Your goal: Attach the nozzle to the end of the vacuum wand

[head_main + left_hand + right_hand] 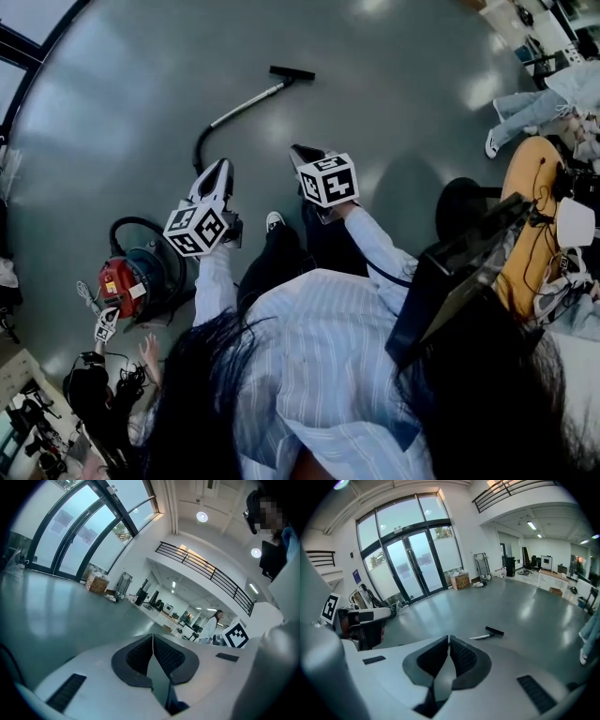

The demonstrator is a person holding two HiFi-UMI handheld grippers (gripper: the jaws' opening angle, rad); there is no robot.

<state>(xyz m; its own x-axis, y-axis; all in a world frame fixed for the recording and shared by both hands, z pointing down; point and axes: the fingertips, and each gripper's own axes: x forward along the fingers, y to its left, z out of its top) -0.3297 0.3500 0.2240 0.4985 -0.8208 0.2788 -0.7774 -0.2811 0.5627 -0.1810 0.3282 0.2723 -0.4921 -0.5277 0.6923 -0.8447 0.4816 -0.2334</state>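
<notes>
While I am holding both grippers over the grey floor (394, 94), the left gripper (221, 167) and right gripper (300, 151) are showing jaws pressed together. The red vacuum cleaner (131, 279) is sitting at left, its hose (199, 150) partly hidden behind the left gripper. The wand (251, 98) is lying ahead, slanting toward upper right to the nozzle (292, 72); whether they are joined I cannot tell.

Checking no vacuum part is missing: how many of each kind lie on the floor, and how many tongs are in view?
Red canister vacuum body: 1
Black flexible hose: 1
Silver metal wand: 1
Black flat floor nozzle: 1
Tongs: 2, left tongs and right tongs
Total: 6
</notes>
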